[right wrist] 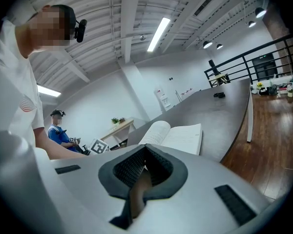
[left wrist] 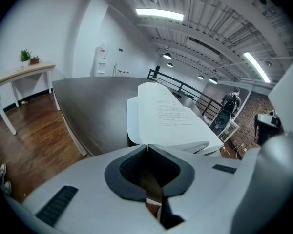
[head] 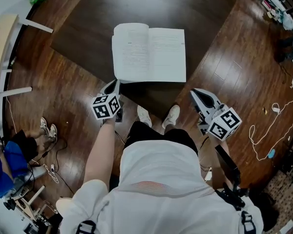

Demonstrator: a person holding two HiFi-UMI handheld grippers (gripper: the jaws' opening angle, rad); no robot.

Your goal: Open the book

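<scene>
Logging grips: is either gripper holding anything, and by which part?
Nothing held: left gripper and right gripper are shut and empty; the book lies open.

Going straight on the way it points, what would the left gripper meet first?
Probably the open book: its near edge lies just ahead of the left gripper, jaws shut; depth is unclear.

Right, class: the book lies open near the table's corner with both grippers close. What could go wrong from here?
1. The book has near corners close to the edges of the table; the shut left gripper, beside one corner, might nudge it off.
2. Its left pages arch up rather than lie flat, so they may flop back.
3. The right gripper, shut and empty, is off to the side, so it can't steady the book.
</scene>
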